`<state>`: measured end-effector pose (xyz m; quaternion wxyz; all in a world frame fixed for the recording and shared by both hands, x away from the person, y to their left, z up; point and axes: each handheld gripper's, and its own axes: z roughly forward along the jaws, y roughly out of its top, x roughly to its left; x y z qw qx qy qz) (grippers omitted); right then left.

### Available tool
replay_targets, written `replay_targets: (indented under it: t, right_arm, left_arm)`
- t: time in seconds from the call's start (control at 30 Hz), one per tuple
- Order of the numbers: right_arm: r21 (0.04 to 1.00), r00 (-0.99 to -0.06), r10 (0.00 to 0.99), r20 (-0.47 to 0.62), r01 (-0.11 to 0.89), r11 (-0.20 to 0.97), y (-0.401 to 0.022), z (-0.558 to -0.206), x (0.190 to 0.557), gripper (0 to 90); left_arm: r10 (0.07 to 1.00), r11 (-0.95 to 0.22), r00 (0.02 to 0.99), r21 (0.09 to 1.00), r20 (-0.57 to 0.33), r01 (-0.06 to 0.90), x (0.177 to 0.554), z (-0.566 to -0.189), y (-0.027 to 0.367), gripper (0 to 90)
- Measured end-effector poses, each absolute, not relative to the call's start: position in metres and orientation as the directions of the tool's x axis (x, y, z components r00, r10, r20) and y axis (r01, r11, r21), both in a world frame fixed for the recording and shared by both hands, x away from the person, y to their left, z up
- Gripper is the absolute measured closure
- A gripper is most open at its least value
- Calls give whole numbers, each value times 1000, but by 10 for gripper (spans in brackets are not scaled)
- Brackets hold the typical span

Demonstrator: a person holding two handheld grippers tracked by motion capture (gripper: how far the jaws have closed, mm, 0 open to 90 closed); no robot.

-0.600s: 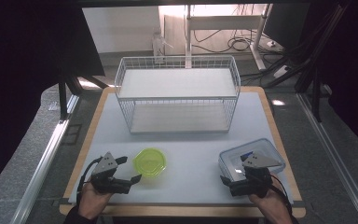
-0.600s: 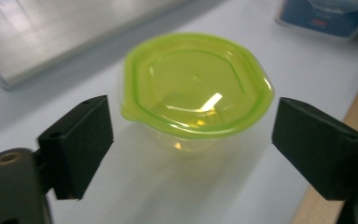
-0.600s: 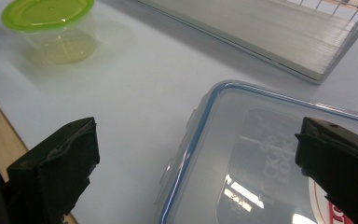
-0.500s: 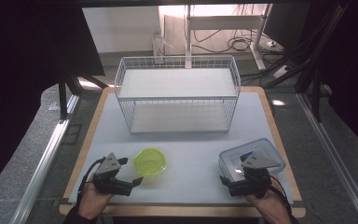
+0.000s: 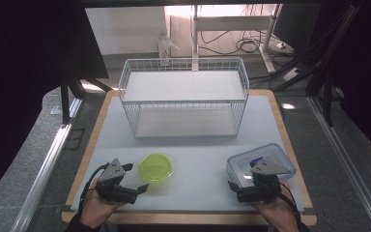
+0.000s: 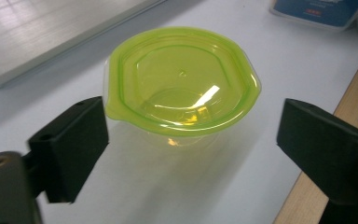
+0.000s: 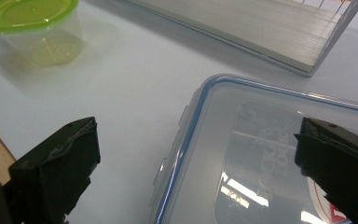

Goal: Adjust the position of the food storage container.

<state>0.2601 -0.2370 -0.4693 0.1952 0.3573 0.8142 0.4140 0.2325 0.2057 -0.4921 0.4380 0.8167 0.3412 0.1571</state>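
Green-lidded cup [image 6: 182, 98] just ahead of left tool [image 6: 191, 154], jaws spread, not touching.

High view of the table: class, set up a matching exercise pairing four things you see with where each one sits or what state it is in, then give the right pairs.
Things:
1. green-lidded round tub
2. blue-rimmed rectangular box
3. white wire rack
4. left hand-held gripper

Places or states:
A. far middle of the table
B. near right corner
C. jaws open, either side of the tub
D. near left of centre

Pairs: 1-D, 2-B, 3-A, 4-C
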Motion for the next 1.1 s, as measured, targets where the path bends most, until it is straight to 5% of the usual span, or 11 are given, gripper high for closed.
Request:
replay_targets:
  t: [0.4, 0.67, 0.87, 1.1]
  right_arm:
    - [817, -653, 757, -36, 417, 398, -236, -464, 257, 93]
    - [820, -652, 757, -35, 415, 395, -237, -463, 256, 104]
    - [822, -648, 760, -45, 409, 398, -237, -462, 256, 122]
    - [837, -645, 762, -55, 386, 387, -239, -460, 253, 149]
  left_arm:
    - [659, -402, 750, 817, -56, 414, 229, -479, 176, 444]
    - [620, -397, 780, 820, -92, 412, 235, -479, 160, 771]
    - [611, -382, 780, 814, -133, 438, 243, -484, 153, 893]
    - [609, -386, 779, 802, -149, 455, 248, -490, 138, 900]
